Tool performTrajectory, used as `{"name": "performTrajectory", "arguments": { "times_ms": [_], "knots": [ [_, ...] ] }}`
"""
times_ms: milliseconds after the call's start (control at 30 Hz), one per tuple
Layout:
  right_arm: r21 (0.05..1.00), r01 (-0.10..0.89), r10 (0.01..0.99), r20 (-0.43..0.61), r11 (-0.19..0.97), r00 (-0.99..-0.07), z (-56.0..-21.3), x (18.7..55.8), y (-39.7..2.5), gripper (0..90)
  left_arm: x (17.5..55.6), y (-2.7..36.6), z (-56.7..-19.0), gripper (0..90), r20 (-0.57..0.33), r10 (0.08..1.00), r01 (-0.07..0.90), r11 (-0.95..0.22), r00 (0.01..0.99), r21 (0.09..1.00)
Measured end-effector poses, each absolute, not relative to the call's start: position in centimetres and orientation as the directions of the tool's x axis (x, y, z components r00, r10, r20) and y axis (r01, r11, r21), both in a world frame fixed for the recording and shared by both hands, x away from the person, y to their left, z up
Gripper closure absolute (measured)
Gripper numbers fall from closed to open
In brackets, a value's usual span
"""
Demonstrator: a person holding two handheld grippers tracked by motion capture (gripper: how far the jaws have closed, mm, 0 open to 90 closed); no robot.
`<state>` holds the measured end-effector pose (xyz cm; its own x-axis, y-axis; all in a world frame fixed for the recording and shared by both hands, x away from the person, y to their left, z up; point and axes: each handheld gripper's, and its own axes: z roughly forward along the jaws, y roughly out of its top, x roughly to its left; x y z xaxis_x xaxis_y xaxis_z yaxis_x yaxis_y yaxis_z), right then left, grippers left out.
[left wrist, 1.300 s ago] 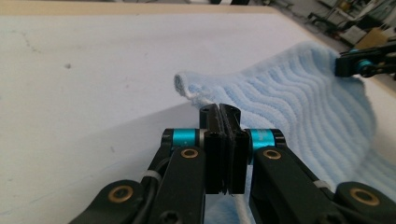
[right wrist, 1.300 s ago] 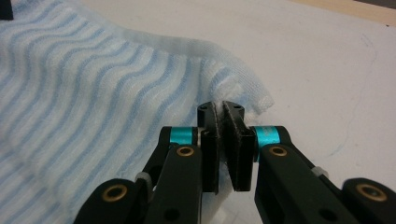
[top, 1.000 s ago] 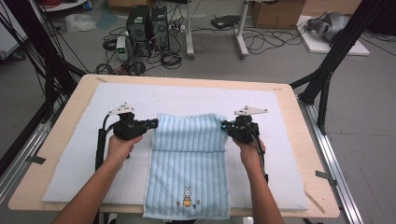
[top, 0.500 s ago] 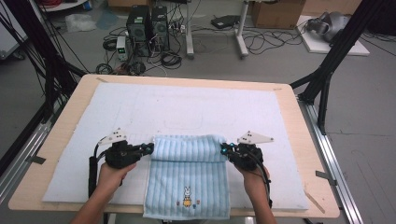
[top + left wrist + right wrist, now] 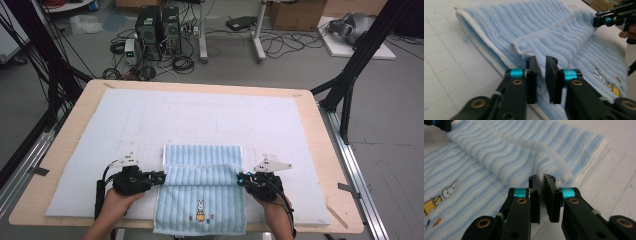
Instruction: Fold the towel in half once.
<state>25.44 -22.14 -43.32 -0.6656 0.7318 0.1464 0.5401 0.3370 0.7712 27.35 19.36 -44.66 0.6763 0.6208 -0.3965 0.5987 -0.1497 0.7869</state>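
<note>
Item: striped towel (image 5: pixel 202 200), mid-fold on the worktop (image 5: pixel 320 130). Left tongs (image 5: pixel 159 176) and right tongs (image 5: pixel 241 179) each pinched a corner; best drawn level, edges matched.

Left gripper (image 5: pixel 159 176): black jaws, cyan rings, brass screws, grey three-cornered plate on top, black cable trailing toward 7 o'clock. Right gripper (image 5: pixel 241 178) matches; forearms bare.
</note>
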Motion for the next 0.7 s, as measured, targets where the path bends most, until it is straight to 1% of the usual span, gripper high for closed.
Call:
{"name": "performTrajectory", "arguments": {
  "times_ms": [33,100,167,200,233,300,367,400,500,567,633,667,700],
  "knots": [
    [0.772,0.54,0.729,0.151,0.335,-0.668,-43.2,25.3,-22.2,81.1,27.6,19.6,-44.5,63.1,-0.393,0.637,0.597,-0.135,0.663,0.79],
    [0.788,0.536,0.733,0.167,0.304,-0.66,-42.8,25.2,-22.6,73.7,28.3,20.2,-44.1,55.1,-0.381,0.671,0.592,-0.109,0.637,0.798],
    [0.812,0.527,0.748,0.184,0.249,-0.638,-42.1,25.7,-23.1,65.9,29.3,20.8,-43.8,51.6,-0.381,0.691,0.587,-0.078,0.614,0.806],
    [0.821,0.523,0.759,0.186,0.229,-0.624,-41.8,26.1,-23.3,63.5,29.9,20.9,-43.6,50.8,-0.385,0.696,0.586,-0.063,0.606,0.808],
    [0.827,0.523,0.771,0.19,0.208,-0.607,-41.6,26.6,-23.4,61.9,30.5,21.0,-43.5,50.9,-0.387,0.7,0.582,-0.051,0.6,0.811],
    [0.831,0.524,0.793,0.186,0.188,-0.58,-41.4,28.0,-23.5,61.9,31.7,21.0,-43.4,51.6,-0.407,0.705,0.593,-0.023,0.581,0.805],
    [0.817,0.534,0.814,0.149,0.218,-0.561,-41.5,29.7,-23.3,63.0,32.7,20.5,-43.6,54.6,-0.408,0.707,0.595,-0.022,0.577,0.803],
    [0.807,0.539,0.826,0.121,0.241,-0.551,-41.7,30.5,-23.0,64.4,33.1,20.3,-43.8,56.6,-0.405,0.707,0.605,-0.04,0.58,0.795],
    [0.767,0.583,0.837,0.113,0.269,-0.535,-42.6,32.1,-22.6,64.4,33.9,19.4,-44.2,60.1,-0.382,0.721,0.613,-0.075,0.578,0.786],
    [0.757,0.597,0.838,0.124,0.266,-0.531,-43.1,32.5,-22.3,62.9,34.2,18.8,-44.5,60.0,-0.372,0.727,0.616,-0.089,0.577,0.782],
    [0.747,0.608,0.837,0.13,0.27,-0.532,-43.6,32.8,-22.0,61.6,34.5,18.2,-45.0,60.0,-0.353,0.73,0.624,-0.127,0.585,0.771],
    [0.735,0.617,0.835,0.129,0.281,-0.534,-43.9,33.0,-21.8,62.9,34.5,18.0,-45.2,61.2,-0.34,0.735,0.622,-0.14,0.587,0.771],
    [0.723,0.627,0.834,0.131,0.289,-0.535,-44.1,33.1,-21.7,66.4,34.5,17.9,-45.3,65.4,-0.334,0.729,0.616,-0.15,0.597,0.773]
  ]
}}
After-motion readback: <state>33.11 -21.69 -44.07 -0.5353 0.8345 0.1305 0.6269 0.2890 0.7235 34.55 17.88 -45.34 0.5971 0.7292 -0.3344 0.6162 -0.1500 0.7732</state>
